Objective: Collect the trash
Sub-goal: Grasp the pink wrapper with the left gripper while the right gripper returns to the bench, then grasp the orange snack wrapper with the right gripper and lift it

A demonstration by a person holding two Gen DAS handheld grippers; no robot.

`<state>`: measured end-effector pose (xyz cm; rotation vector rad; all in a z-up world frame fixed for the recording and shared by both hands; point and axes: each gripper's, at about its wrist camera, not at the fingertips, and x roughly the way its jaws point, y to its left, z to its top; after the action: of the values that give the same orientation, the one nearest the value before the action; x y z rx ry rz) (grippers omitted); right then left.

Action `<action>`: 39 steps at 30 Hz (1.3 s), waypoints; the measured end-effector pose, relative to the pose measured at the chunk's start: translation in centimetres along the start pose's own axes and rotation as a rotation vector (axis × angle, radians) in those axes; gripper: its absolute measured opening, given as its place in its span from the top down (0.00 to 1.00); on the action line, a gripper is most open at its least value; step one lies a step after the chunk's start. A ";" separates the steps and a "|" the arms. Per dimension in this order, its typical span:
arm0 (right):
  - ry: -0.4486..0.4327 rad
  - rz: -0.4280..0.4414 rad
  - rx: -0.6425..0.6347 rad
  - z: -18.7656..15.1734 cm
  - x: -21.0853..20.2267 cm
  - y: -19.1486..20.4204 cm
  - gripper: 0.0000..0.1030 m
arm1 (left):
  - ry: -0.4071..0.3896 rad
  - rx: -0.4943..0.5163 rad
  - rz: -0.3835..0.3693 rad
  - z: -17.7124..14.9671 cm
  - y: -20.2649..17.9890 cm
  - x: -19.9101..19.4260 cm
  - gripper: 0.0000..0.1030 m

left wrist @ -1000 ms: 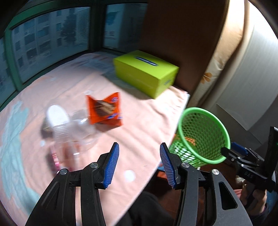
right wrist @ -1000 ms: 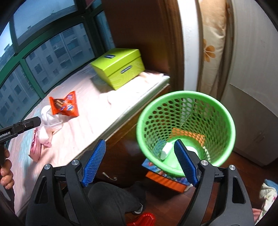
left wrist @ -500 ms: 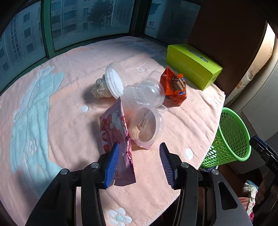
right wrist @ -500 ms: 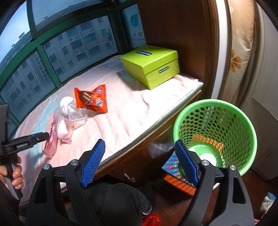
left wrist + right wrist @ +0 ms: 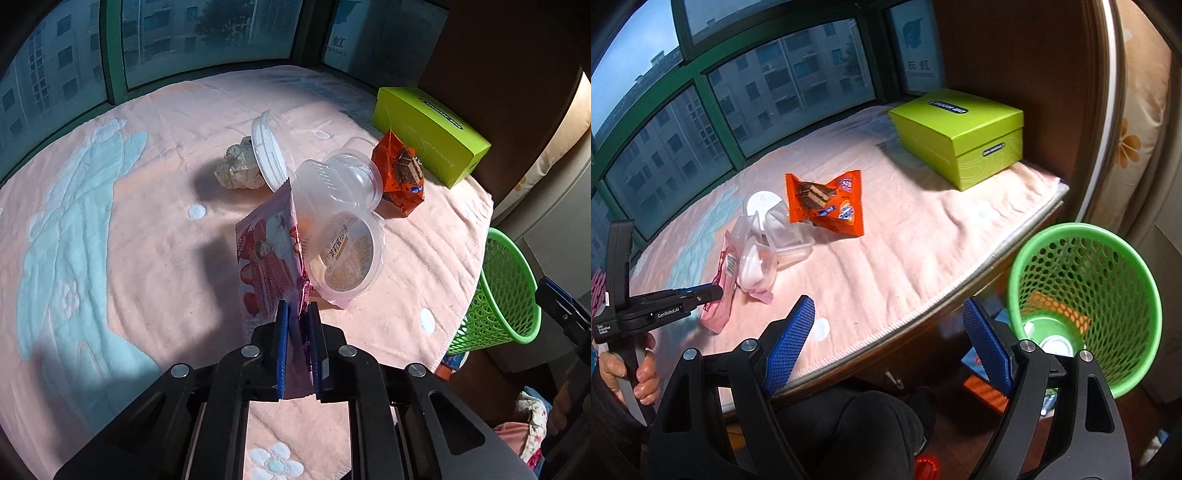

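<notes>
The left gripper [image 5: 297, 317] has closed its blue jaws on the pink wrapper [image 5: 271, 258] in the middle of the frame. The right gripper [image 5: 886, 343] is wide open and holds nothing, with the green basket [image 5: 1086, 310] at lower right.

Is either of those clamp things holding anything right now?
Left gripper pinches the pink snack wrapper by its near edge; right gripper is open, empty.

wrapper [image 5: 271, 258] stood on edge on the towel [image 5: 147, 229], w/ a lidded tub [image 5: 345, 258] touching its right side. open container [image 5: 338, 184] sat just behind the tub; lid [image 5: 267, 149] & crumpled paper [image 5: 238, 168] behind-left. snack pack [image 5: 400, 177] lay right of the container, box [image 5: 428, 129] behind it at the far right corner. basket [image 5: 1086, 302] sat off the towel's right edge, lower down, w/ scraps in it.
</notes>
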<state>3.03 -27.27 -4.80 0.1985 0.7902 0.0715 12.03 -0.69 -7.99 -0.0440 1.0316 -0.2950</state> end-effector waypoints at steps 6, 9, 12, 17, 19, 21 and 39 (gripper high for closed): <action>0.004 0.031 -0.011 0.8 1.0 1.2 0.15 | -0.028 -0.011 -0.005 -0.2 0.7 -1.9 0.93; 0.010 0.071 0.005 1.6 1.7 1.6 0.11 | -0.047 -0.011 -0.009 -0.2 1.0 -3.0 0.93; 0.011 0.109 0.018 2.6 2.7 2.1 0.10 | -0.068 -0.010 -0.014 -0.1 1.2 -4.1 0.93; 0.010 0.171 0.059 4.7 4.6 2.7 0.07 | -0.094 -0.009 -0.029 0.0 1.3 -5.7 0.93; 0.012 0.193 0.061 5.4 5.4 3.2 0.06 | -0.105 -0.005 -0.027 0.1 1.4 -6.3 0.93; 0.019 0.195 0.050 6.0 6.2 3.8 0.05 | -0.111 -0.006 -0.031 0.1 1.5 -6.8 0.93; 0.049 0.193 -0.056 8.4 13.2 5.7 0.04 | -0.190 -0.027 -0.037 1.8 3.4 -10.7 0.93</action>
<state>18.35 -21.12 -7.09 0.2200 0.8157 0.2816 9.22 5.18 1.29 -0.1132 0.8472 -0.3042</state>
